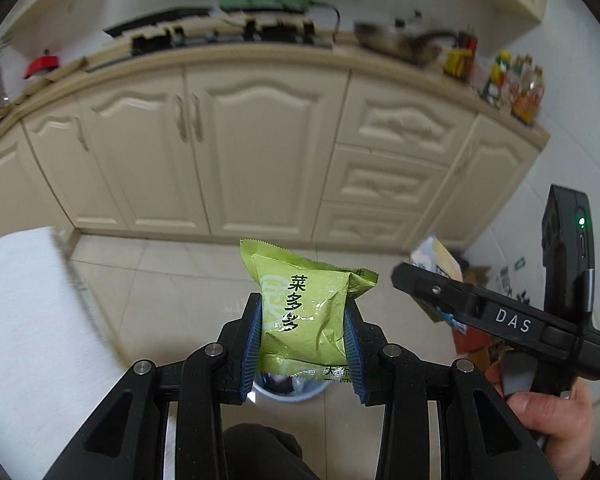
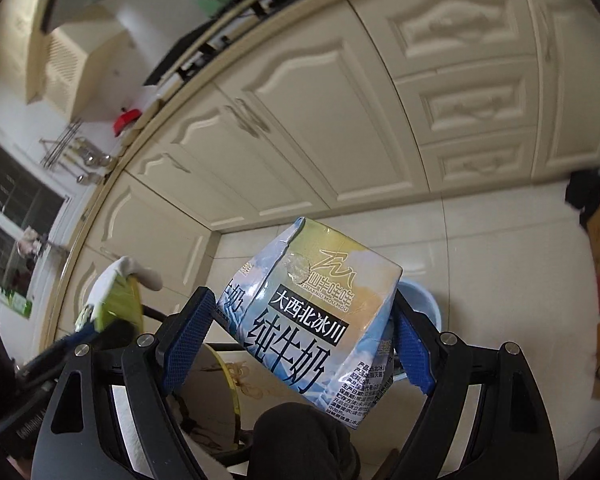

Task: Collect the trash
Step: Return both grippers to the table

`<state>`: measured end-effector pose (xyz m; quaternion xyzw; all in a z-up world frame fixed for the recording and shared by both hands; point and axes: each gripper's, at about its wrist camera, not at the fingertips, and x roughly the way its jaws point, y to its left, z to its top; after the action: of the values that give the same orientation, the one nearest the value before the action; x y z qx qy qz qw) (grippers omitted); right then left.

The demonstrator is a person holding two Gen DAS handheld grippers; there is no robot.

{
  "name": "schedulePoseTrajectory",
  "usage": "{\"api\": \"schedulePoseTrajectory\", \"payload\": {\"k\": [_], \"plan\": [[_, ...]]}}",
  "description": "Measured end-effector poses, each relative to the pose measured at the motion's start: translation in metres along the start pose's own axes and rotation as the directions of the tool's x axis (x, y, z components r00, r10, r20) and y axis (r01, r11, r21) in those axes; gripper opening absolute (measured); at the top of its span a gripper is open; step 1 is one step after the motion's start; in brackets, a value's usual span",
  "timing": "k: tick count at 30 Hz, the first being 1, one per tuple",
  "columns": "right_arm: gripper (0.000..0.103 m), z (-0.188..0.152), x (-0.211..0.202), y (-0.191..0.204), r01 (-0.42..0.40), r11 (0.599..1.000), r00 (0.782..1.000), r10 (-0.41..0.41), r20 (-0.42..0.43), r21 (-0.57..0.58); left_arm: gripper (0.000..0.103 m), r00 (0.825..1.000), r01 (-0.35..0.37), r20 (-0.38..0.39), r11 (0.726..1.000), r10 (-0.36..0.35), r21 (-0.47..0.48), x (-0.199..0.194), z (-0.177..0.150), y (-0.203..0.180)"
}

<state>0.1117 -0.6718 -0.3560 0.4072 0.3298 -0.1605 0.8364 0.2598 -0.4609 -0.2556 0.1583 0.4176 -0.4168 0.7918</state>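
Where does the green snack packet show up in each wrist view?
Left wrist: green snack packet centre, clamped between the left gripper jaws.
Right wrist: the packet sits at lower left, partly hidden.
Shared landmark: pale blue bin below, on the floor.

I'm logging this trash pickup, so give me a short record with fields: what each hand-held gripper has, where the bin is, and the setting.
left hand-held gripper: shut on a green snack packet
right hand-held gripper: shut on a blue and white milk carton, held tilted
bin: pale blue bucket, on the floor below the packet, mostly hidden
person: a hand grips the right tool's handle
setting: cream kitchen cabinets, tiled floor
step left: neither item dropped yet
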Motion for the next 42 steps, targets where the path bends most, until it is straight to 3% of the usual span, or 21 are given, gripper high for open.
{"api": "schedulePoseTrajectory", "payload": {"k": [1, 3, 5, 6, 10, 15, 20, 27, 33, 42], "plan": [[0.085, 0.002, 0.009, -0.008, -0.014, 1.000, 1.000, 0.014, -0.013, 0.022, 0.036, 1.000, 0.000, -0.025, 1.000, 0.000, 0.002, 0.016, 0.012, 0.000], [0.088, 0.005, 0.026, -0.017, -0.035, 0.997, 0.998, 0.038, -0.054, 0.066, 0.051, 0.996, -0.014, -0.083, 0.999, 0.016, 0.031, 0.044, 0.028, -0.001], [0.097, 0.005, 0.048, -0.036, -0.036, 0.991, 0.994, 0.049, -0.100, 0.131, 0.082, 0.992, -0.055, -0.116, 0.998, 0.058, 0.024, 0.074, 0.049, 0.000], [0.103, 0.004, 0.053, -0.041, -0.021, 0.989, 0.994, 0.037, -0.107, 0.145, 0.085, 0.991, -0.070, -0.114, 0.997, 0.072, 0.016, 0.083, 0.055, 0.001], [0.103, -0.004, 0.055, -0.057, 0.022, 0.982, 0.993, 0.000, -0.117, 0.188, 0.089, 0.988, -0.115, -0.108, 0.993, 0.114, -0.005, 0.093, 0.065, 0.008], [0.103, -0.010, 0.047, -0.052, 0.053, 0.985, 0.993, -0.034, -0.117, 0.166, 0.097, 0.987, -0.151, -0.049, 0.988, 0.150, -0.021, 0.069, 0.053, 0.010], [0.103, -0.012, 0.034, -0.026, 0.037, 0.990, 0.995, -0.024, -0.096, 0.133, 0.101, 0.983, -0.179, 0.025, 0.983, 0.180, -0.052, 0.002, 0.016, 0.016], [0.103, -0.016, 0.002, 0.053, -0.024, 1.000, 0.999, 0.025, -0.026, 0.006, 0.102, 0.965, -0.213, 0.131, 0.970, 0.228, -0.118, -0.093, -0.033, 0.035], [0.103, -0.030, -0.024, 0.136, -0.079, 0.987, 0.996, 0.084, 0.031, -0.139, 0.102, 0.927, -0.242, 0.238, 0.947, 0.290, -0.211, -0.180, -0.087, 0.059], [0.103, -0.071, -0.038, 0.247, -0.172, 0.923, 0.983, 0.186, 0.007, -0.345, 0.102, 0.857, -0.296, 0.304, 0.881, 0.416, -0.369, -0.283, -0.177, 0.093]]}}
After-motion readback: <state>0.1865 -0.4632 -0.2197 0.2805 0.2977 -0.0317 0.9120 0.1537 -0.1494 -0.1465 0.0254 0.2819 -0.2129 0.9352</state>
